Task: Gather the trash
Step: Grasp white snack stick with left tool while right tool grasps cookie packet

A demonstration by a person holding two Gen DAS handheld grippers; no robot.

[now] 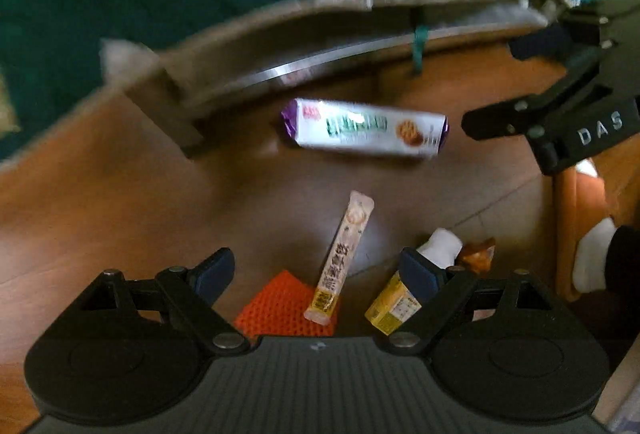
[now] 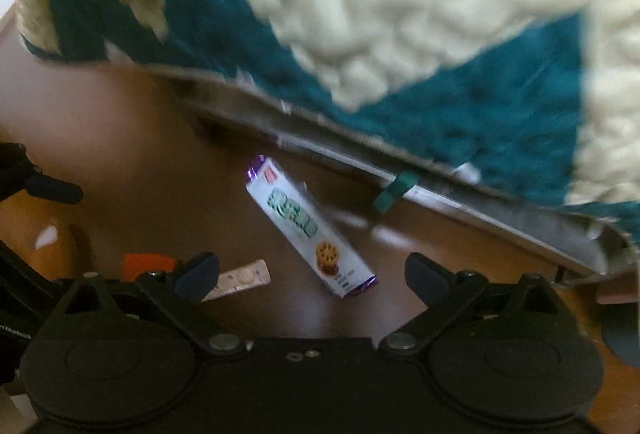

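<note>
Nearest the left tongs [image 1: 316, 274], which are hanging spread wide and holding nothing, several bits of trash are lying on the wooden floor [image 1: 100, 218]. An orange mesh piece [image 1: 280, 306] is sitting just under the fingers, with a slim pink sachet [image 1: 340, 258] resting partly over its edge. Beside the right-hand finger a yellow carton with a white cap [image 1: 400, 298] is lying against a crumpled brown wrapper [image 1: 476, 254]. The spread stance is probably readying these tongs for one of these close pieces, likely the sachet, which is sitting between the fingers.

Farther out, the cookie packet [image 1: 364, 129], white with purple ends, is lying flat and apart from the other litter. The right tongs [image 2: 312, 276] are also gaping and empty, hovering with the packet's near end [image 2: 312, 234] lined up between the fingers, so this is probably the item being approached; its long, boxy shape should be easiest to pinch across the narrow side. In the left view the right tongs [image 1: 492, 85] are showing at the far right, above the floor.

Beyond the packet, the raised edge of a teal and cream rug [image 2: 400, 33] is running across both views, with a teal tassel [image 2: 394, 193] dangling onto the floor. Both views are motion-blurred, so fine print is unreadable.
</note>
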